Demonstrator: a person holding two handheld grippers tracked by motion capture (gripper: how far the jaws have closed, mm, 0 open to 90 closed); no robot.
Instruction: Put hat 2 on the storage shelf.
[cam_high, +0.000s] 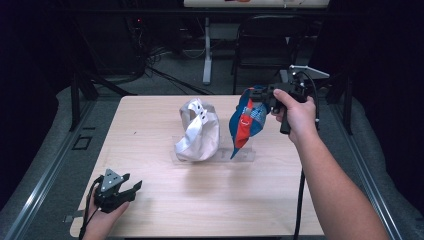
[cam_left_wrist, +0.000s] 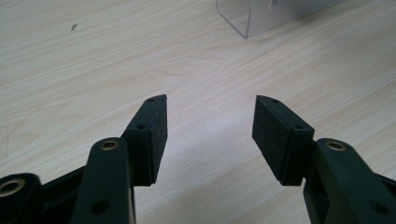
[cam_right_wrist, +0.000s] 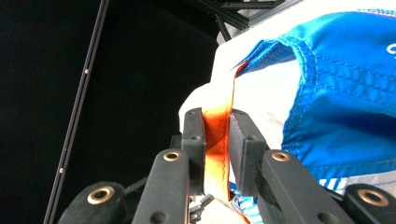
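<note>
Lifting blue-and-orange cap (cam_high: 246, 122) off clear stand (cam_high: 240, 155) near table (cam_high: 150, 125) far edge; right gripper (cam_high: 260, 97) clamped on orange band, probably the strap. Left gripper (cam_high: 131, 184) spread, idle at near-left corner. Next: carrying clear.

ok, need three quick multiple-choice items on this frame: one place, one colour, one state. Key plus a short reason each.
1. Where is the left tool?
A. low over the table's near left corner
B. raised over the far right edge
C. on the white cap

2. What colour is the strip between the right tool's jaws?
A. green
B. orange
C. black

3. How do the left tool's jaws stand?
A. shut on cloth
B. shut on nothing
C. open, with nothing between them

Key:
1 A, the high view shows it by the near left corner of the table.
2 B, the right gripper view shows the blue cap's orange strip pinched there.
3 C, the left gripper view shows bare wood between the pads.
</note>
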